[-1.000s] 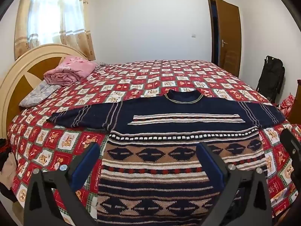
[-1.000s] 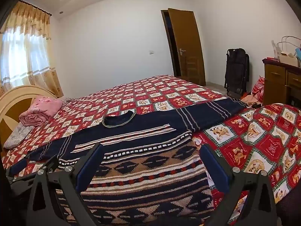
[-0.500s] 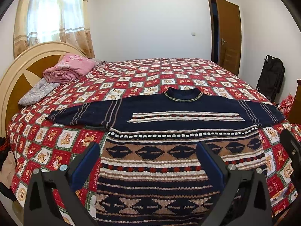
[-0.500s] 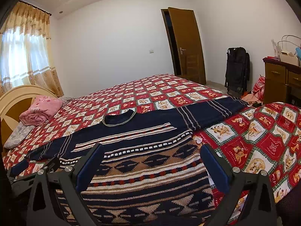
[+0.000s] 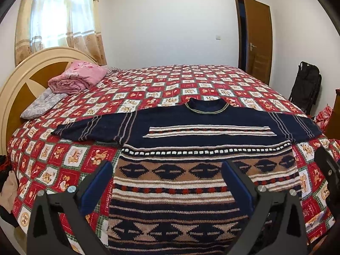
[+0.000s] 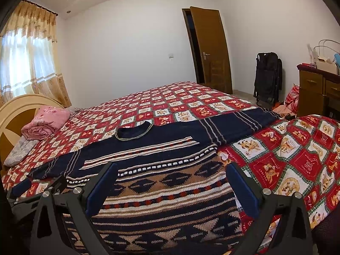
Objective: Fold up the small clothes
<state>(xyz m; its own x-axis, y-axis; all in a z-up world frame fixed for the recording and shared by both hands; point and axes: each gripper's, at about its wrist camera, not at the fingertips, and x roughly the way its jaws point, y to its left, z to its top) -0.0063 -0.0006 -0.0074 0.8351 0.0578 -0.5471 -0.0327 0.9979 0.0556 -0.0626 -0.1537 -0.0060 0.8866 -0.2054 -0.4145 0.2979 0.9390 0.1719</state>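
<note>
On bed (image 5: 191, 78): one sweater (image 5: 180, 182).

Left gripper (image 5: 166, 182): jaws spread wide, nothing between the blue pads (image 5: 96, 188), pointing forward and slightly downward. Right gripper (image 6: 172, 183): likewise spread wide and empty, same forward attitude. Each gripper's tip shows at the edge of the other's view, side by side.

Bright daylight through the curtained window (image 5: 57, 21); sharp centre, fisheye-bent, dark-vignetted edges.
</note>
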